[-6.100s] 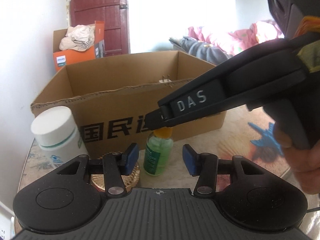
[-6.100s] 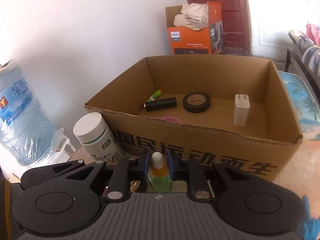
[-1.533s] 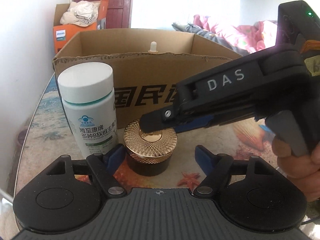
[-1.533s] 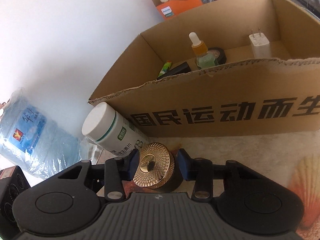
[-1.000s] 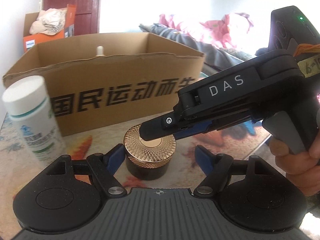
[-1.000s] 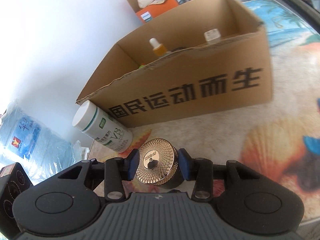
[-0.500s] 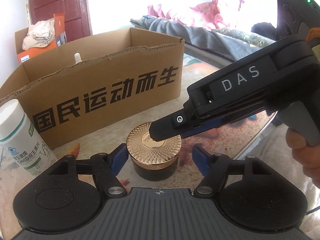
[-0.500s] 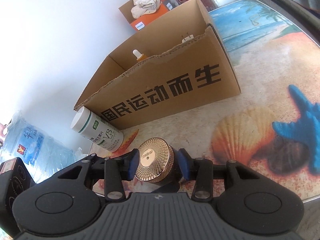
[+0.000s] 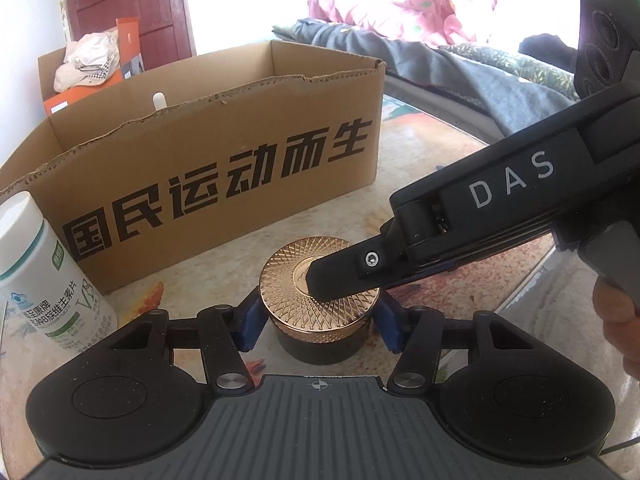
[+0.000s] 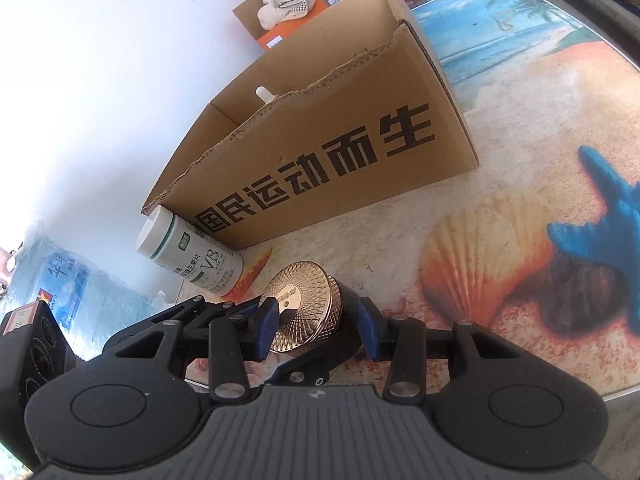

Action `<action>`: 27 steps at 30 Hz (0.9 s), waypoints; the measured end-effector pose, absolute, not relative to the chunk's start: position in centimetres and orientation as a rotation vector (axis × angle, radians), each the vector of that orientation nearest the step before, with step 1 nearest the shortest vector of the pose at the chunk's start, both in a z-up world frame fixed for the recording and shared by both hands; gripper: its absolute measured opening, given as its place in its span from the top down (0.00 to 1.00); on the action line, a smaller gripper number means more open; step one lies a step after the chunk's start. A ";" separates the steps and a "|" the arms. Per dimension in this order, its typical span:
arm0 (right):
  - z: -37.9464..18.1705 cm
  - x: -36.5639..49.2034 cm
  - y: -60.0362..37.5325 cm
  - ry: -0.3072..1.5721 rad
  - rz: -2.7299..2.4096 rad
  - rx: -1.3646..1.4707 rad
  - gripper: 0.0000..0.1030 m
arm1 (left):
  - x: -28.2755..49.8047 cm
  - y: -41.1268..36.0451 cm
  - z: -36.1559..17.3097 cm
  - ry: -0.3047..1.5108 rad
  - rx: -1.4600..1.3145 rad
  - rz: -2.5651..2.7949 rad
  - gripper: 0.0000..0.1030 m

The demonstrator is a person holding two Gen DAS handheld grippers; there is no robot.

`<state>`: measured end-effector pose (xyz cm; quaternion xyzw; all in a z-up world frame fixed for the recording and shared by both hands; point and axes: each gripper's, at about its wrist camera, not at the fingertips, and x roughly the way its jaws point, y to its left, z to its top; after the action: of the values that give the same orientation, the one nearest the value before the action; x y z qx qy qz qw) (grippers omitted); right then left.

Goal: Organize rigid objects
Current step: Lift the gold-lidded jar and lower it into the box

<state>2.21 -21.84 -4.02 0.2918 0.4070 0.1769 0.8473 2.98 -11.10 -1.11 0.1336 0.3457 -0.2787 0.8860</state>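
Dark jar w/ gold patterned lid (image 9: pixel 320 292) stands on table (image 9: pixel 420 168), in front of cardboard box (image 9: pixel 240 160) w/ black printed characters, a little apart from box's front wall. In right wrist view jar reads tilted, lid facing toward box; may be lens angle, can't tell for sure.

L gripper (image 9: pixel 318 324): blue fingers (image 9: pixel 249 326) either side of jar body, just been closing in; both sit right at jar's sides. Contact looks made on left side, right side too hidden by lid to confirm, so grasp vs. near-touch: can't tell.

R gripper (image 10: pixel 316 322): fingers (image 10: pixel 266 330) clenched on jar at lid level, one pad each side. In left wrist view its black arm marked "DAS" comes in from right, tip lying over lid centre. Person's hand (image 9: pixel 618 332) on its handle at right edge.

White vitamin bottle (image 9: pixel 44 280), green band, upright at box's left front corner, near jar, not touching. Dropper bottle tip (image 9: pixel 159 101) pokes above box rim, inside box.

Table surface: beach print, shell + blue starfish (image 10: pixel 608 236). Bedding (image 9: pixel 440 60) behind table. Orange carton w/ cloth (image 9: pixel 90 64) by red door.
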 end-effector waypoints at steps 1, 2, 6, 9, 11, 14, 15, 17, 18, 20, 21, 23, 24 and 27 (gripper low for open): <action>-4.0 2.2 -21.8 0.855 0.372 0.617 0.56 | 3.0 -11.1 -1.1 0.721 0.276 -0.578 0.46; -4.0 2.2 -21.8 0.853 0.370 0.617 0.56 | 2.9 -11.1 -1.1 0.722 0.273 -0.574 0.46; -4.0 2.1 -21.6 0.849 0.363 0.610 0.56 | 3.2 -11.2 -1.0 0.733 0.262 -0.565 0.46; -3.8 2.1 -21.4 0.851 0.359 0.596 0.56 | 3.1 -11.2 -0.8 0.739 0.255 -0.558 0.46; -3.7 2.1 -21.3 0.851 0.359 0.591 0.56 | 3.0 -11.3 -0.7 0.738 0.258 -0.553 0.46; -3.4 2.0 -21.2 0.844 0.360 0.590 0.56 | 2.9 -11.3 -0.4 0.736 0.256 -0.546 0.46; -3.3 1.9 -21.2 0.842 0.360 0.591 0.56 | 2.9 -11.3 -0.3 0.737 0.255 -0.544 0.46; -3.1 1.8 -21.2 0.836 0.361 0.589 0.56 | 2.9 -11.2 0.0 0.735 0.253 -0.541 0.46; -2.9 1.8 -21.2 0.832 0.362 0.587 0.56 | 2.9 -11.1 0.1 0.733 0.250 -0.541 0.46; -2.5 1.7 -21.1 0.825 0.362 0.580 0.56 | 2.8 -11.0 0.4 0.728 0.246 -0.538 0.46; -2.3 1.6 -21.1 0.822 0.362 0.577 0.56 | 2.8 -11.0 0.5 0.724 0.245 -0.537 0.46; -2.0 1.5 -21.0 0.815 0.363 0.572 0.56 | 2.7 -10.9 0.8 0.718 0.243 -0.536 0.46; -1.8 1.4 -21.0 0.812 0.364 0.570 0.56 | 2.7 -10.9 0.9 0.714 0.242 -0.535 0.46; -1.3 1.3 -20.8 0.802 0.364 0.561 0.56 | 2.6 -10.6 1.2 0.705 0.237 -0.534 0.46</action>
<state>1.30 -20.76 -1.26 0.2677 0.3830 0.1736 0.8669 2.59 -10.63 1.25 0.1145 0.3403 -0.2580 0.8969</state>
